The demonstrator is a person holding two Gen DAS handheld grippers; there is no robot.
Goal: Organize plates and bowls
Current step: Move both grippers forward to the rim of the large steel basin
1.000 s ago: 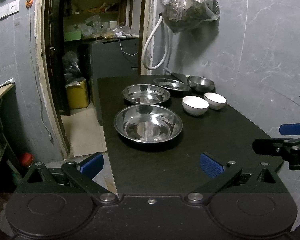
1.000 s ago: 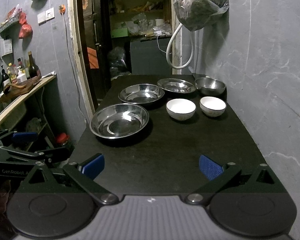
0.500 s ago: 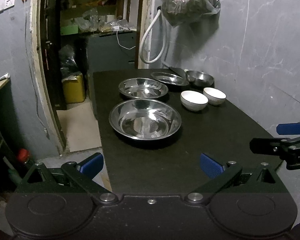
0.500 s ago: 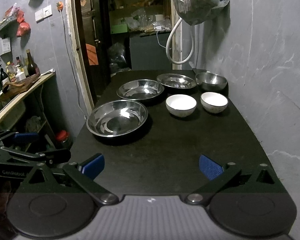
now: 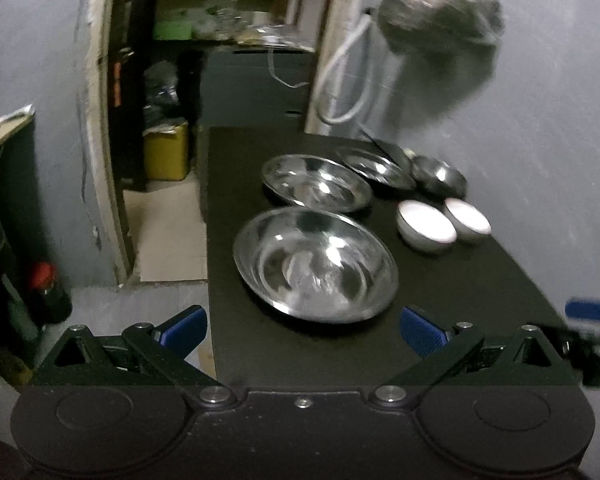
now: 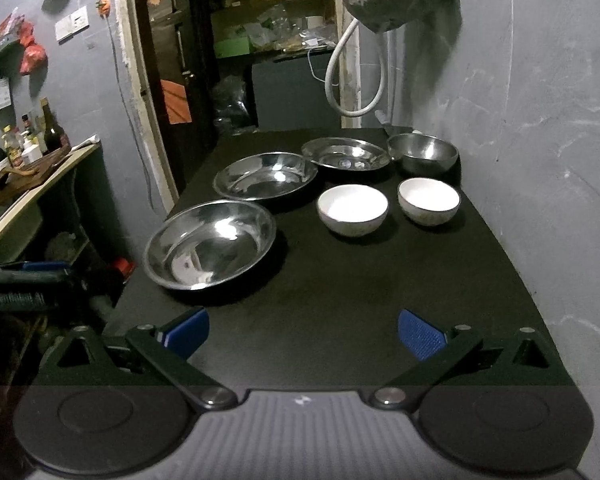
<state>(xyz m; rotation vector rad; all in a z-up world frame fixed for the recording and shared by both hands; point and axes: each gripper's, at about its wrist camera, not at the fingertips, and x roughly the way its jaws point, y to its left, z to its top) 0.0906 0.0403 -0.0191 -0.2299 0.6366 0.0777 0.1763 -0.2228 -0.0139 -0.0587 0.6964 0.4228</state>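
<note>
- My left gripper [image 5: 302, 330] is spread wide with nothing between its blue pads [image 5: 420, 330]; it hovers at the near left corner of the black table [image 5: 440, 292].
- My right gripper [image 6: 302, 332] is likewise wide apart and empty, above the near table edge.
- The nearest steel plate [image 6: 210, 244] lies just ahead of the left gripper.
- The second steel plate [image 6: 266, 176] sits just behind it; the third steel plate [image 6: 346, 154] lies further back.
- The steel bowl [image 6: 422, 152] stands at the far right, near the wall.
- Two white bowls [image 6: 352, 208] stand side by side, right of the plates.
</note>
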